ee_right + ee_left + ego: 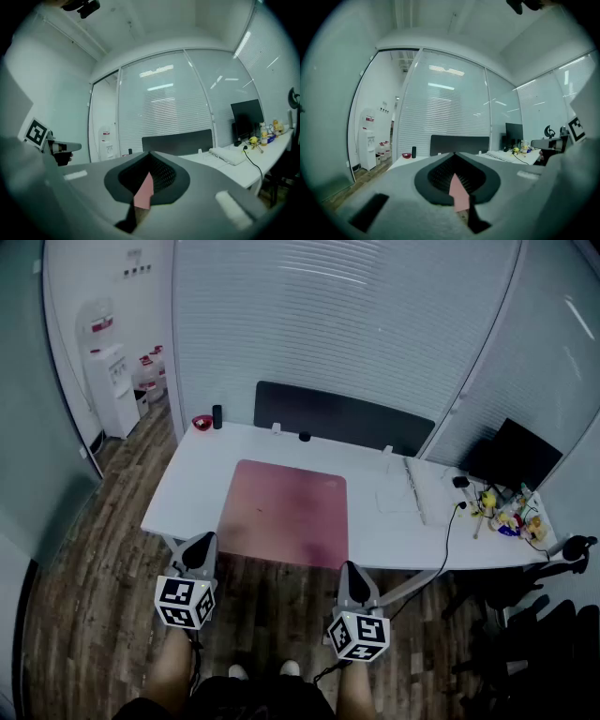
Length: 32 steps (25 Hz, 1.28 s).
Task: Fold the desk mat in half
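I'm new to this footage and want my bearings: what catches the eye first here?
A pink desk mat lies flat on a white desk, reaching its near edge. The left tool and the right tool, both shut, hang level just before that edge, near the mat's near corners.

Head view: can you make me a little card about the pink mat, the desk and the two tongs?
desk mat: pink, lying flat and unfolded, its near edge along the desk's near edge
desk: white, long
left tongs: shut, level, by the mat's near left corner
right tongs: shut, level, by the mat's near right corner
holding: no grip on the mat can be seen
also on the desk: red bowl at the far left, monitor at the far right
fold: not yet started
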{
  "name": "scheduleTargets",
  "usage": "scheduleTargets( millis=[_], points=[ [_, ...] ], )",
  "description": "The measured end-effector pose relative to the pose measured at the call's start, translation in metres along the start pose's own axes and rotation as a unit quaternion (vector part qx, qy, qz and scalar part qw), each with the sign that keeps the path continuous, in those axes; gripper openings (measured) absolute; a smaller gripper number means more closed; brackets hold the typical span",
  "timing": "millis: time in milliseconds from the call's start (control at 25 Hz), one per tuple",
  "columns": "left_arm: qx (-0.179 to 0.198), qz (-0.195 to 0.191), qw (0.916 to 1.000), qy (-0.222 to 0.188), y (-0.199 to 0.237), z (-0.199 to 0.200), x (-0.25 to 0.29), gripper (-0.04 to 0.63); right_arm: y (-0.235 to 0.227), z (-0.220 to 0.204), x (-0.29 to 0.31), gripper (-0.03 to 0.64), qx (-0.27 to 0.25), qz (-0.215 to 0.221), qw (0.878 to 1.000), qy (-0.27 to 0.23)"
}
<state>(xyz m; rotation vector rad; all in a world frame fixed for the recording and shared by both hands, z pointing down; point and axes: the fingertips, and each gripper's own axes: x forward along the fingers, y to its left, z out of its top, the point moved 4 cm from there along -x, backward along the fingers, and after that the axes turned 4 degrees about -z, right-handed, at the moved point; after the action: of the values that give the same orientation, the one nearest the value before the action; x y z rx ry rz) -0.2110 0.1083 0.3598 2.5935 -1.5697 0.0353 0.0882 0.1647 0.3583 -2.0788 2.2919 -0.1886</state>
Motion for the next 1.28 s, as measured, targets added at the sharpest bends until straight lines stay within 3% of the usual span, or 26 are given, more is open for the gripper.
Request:
scheduleTargets(
  millis=[480, 720, 1040, 1280],
  points=[
    [0.002, -0.018, 0.9998, 0.004, 0.006, -0.005, -0.012, 0.002, 0.025, -0.006, -0.002, 0.005, -0.001, 0.001, 1.0, 0.003],
    [0.011, -0.027, 0.9996, -0.001, 0.012, -0.008, -0.021, 0.002, 0.031, 0.001, -0.012, 0.008, -0.003, -0.011, 1.0, -0.027],
    [0.012, -0.025, 0.9996, 0.003, 0.014, -0.022, -0.019, 0.002, 0.011, -0.009, -0.021, 0.032, -0.001, -0.035, 0.999, -0.03],
    [0.005, -0.013, 0.9999, 0.01, 0.02, -0.032, -0.003, 0.002, -0.007, -0.01, -0.004, 0.038, 0.031, -0.042, 0.998, -0.04]
  ],
)
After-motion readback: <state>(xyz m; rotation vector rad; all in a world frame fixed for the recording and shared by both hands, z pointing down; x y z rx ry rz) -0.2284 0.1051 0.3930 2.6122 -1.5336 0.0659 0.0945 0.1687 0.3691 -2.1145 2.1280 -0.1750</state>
